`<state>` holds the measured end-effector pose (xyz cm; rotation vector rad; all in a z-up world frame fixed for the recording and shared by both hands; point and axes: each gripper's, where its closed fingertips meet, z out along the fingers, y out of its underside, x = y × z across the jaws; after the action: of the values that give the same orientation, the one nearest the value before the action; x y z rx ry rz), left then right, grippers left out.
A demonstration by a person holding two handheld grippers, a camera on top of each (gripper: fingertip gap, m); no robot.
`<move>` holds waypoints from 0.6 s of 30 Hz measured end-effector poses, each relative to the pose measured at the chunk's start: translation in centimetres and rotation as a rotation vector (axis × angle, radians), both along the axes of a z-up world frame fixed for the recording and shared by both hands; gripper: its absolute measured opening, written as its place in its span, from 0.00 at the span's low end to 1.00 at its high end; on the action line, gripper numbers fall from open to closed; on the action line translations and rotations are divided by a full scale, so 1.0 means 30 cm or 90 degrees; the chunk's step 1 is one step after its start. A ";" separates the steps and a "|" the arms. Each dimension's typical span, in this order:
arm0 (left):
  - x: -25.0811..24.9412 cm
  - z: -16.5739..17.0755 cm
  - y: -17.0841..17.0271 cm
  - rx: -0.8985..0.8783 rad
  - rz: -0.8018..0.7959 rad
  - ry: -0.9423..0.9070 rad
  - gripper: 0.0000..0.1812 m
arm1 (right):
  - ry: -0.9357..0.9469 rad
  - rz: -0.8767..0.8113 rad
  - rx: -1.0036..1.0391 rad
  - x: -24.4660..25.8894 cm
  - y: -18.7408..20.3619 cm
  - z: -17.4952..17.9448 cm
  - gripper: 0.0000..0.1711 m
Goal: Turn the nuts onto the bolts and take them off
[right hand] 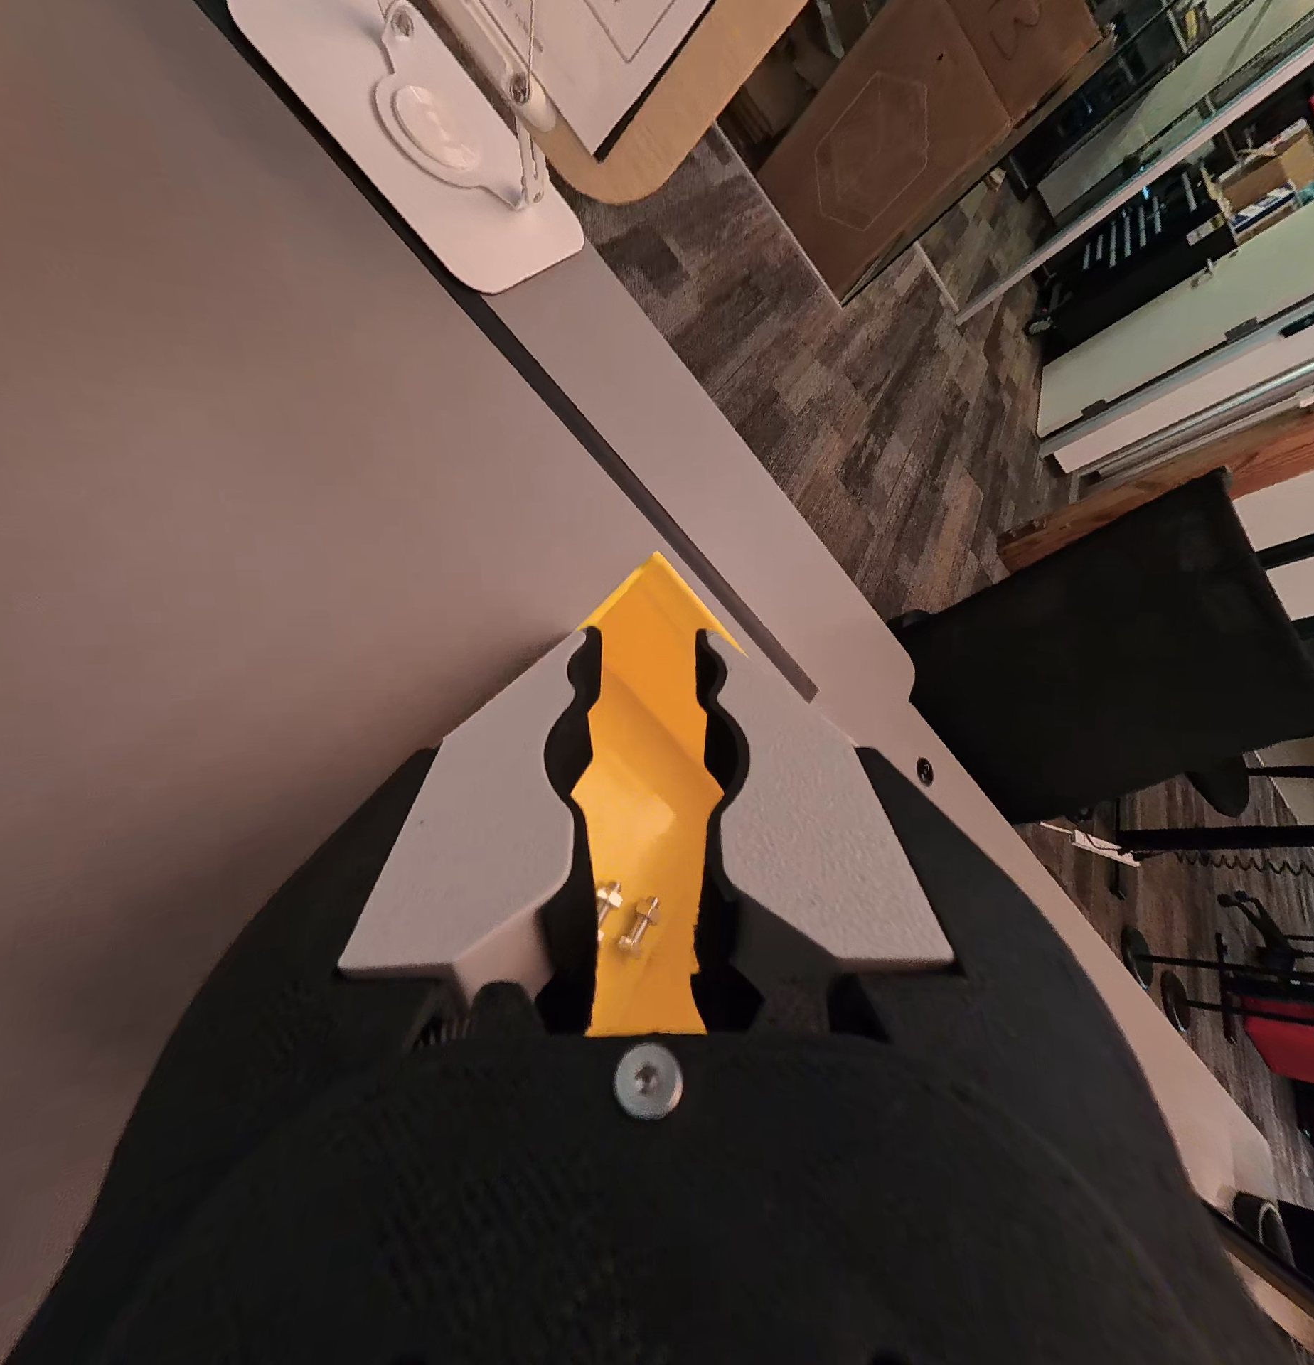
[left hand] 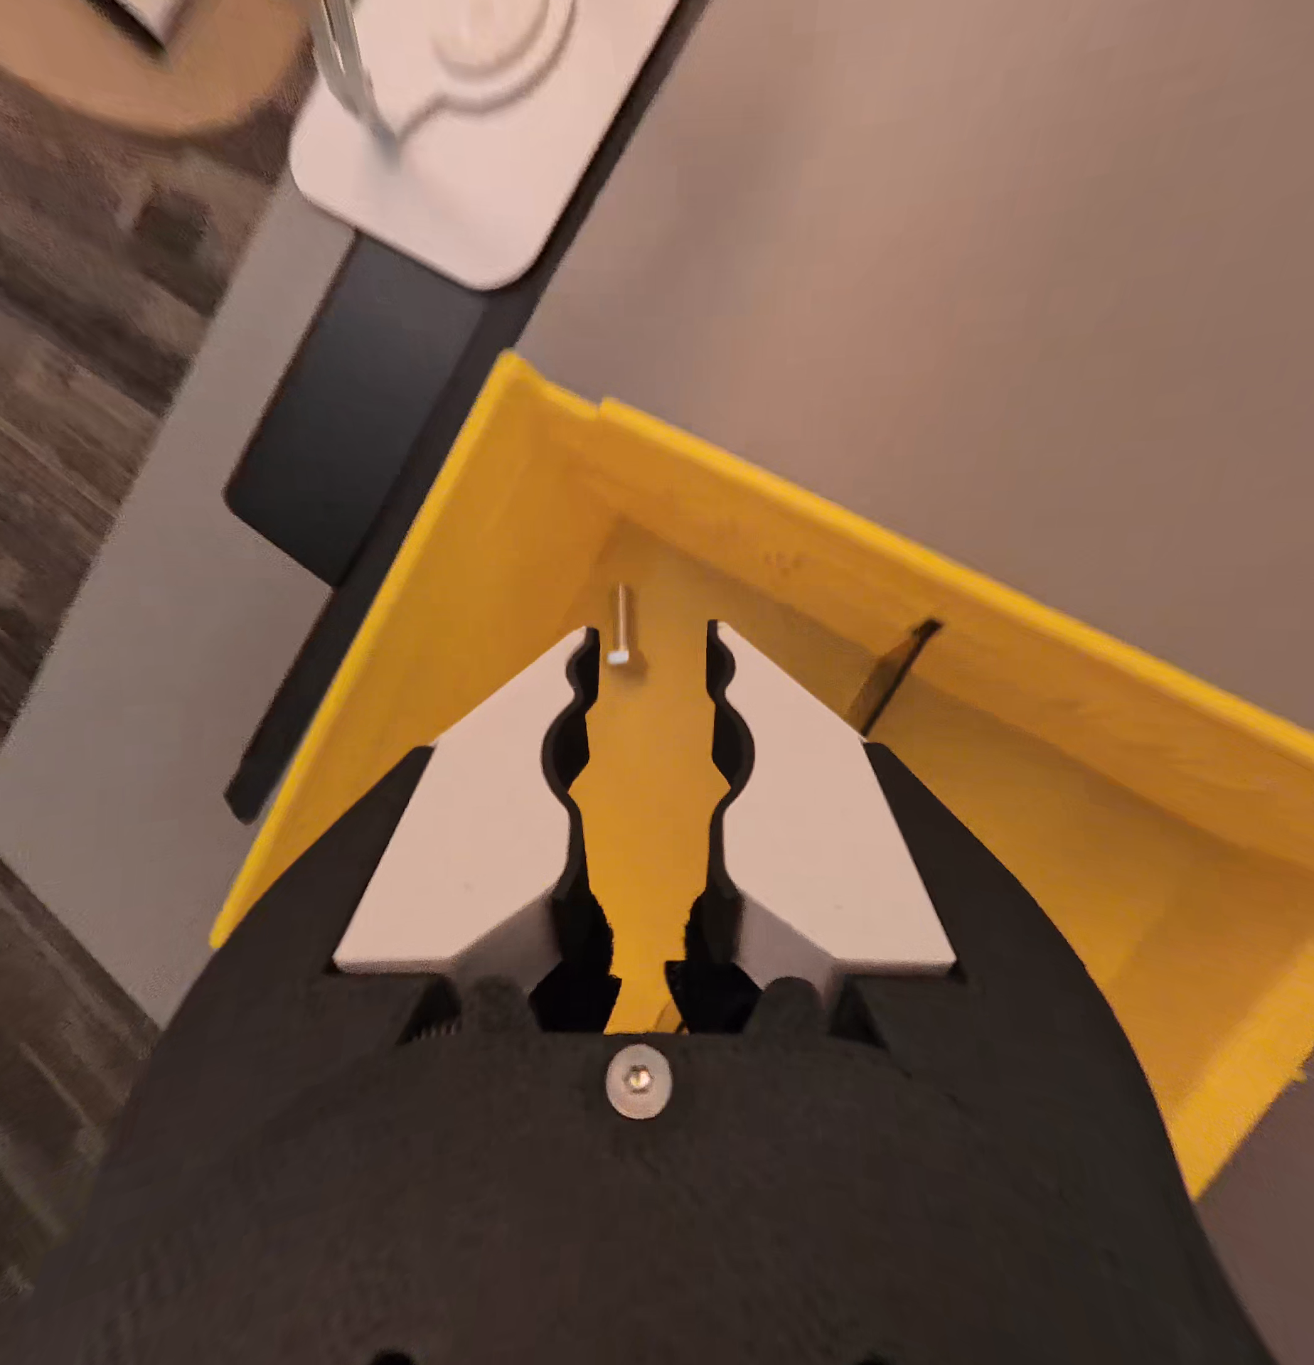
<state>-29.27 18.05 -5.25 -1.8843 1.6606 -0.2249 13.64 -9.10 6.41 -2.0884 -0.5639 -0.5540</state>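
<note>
A yellow tray (left hand: 713, 487) sits on the grey table. In the left wrist view a bare silver bolt (left hand: 619, 625) lies on the tray floor in the far corner compartment. My left gripper (left hand: 650, 635) is open and empty above the tray, the bolt just ahead of its left fingertip (left hand: 584, 650). In the right wrist view my right gripper (right hand: 647, 642) is open and empty over the yellow tray (right hand: 658, 598). Two bolts with nuts on them (right hand: 624, 923) lie on the tray floor, seen between the jaws near their base.
A black divider (left hand: 890, 679) splits the tray into compartments. A white plate with a metal stand (left hand: 447, 140) is clamped at the table's edge; it also shows in the right wrist view (right hand: 418, 140). Beyond the table edge (right hand: 713, 532) are carpet, a black chair (right hand: 1127, 665) and cardboard boxes (right hand: 883, 133). Tip to tip, the grippers are about 55 cm apart.
</note>
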 end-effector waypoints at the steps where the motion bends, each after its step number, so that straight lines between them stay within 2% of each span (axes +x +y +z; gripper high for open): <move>1: -0.014 -0.038 0.020 -0.012 0.006 0.018 0.15 | -0.003 -0.003 -0.006 0.006 0.001 -0.008 0.15; 4: -0.037 -0.132 0.067 -0.027 0.011 0.067 0.16 | -0.003 -0.012 -0.018 0.022 0.005 -0.024 0.15; 9: -0.020 -0.229 0.090 -0.084 0.003 0.097 0.17 | -0.004 -0.025 -0.029 0.046 0.005 -0.040 0.15; 18: -0.030 -0.312 0.150 -0.102 0.026 0.163 0.16 | -0.010 -0.039 -0.047 0.067 0.007 -0.061 0.14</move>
<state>-30.18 22.56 -14.61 -2.1383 1.8156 -0.1058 15.67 -8.88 4.56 -2.1789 -0.5386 -0.5935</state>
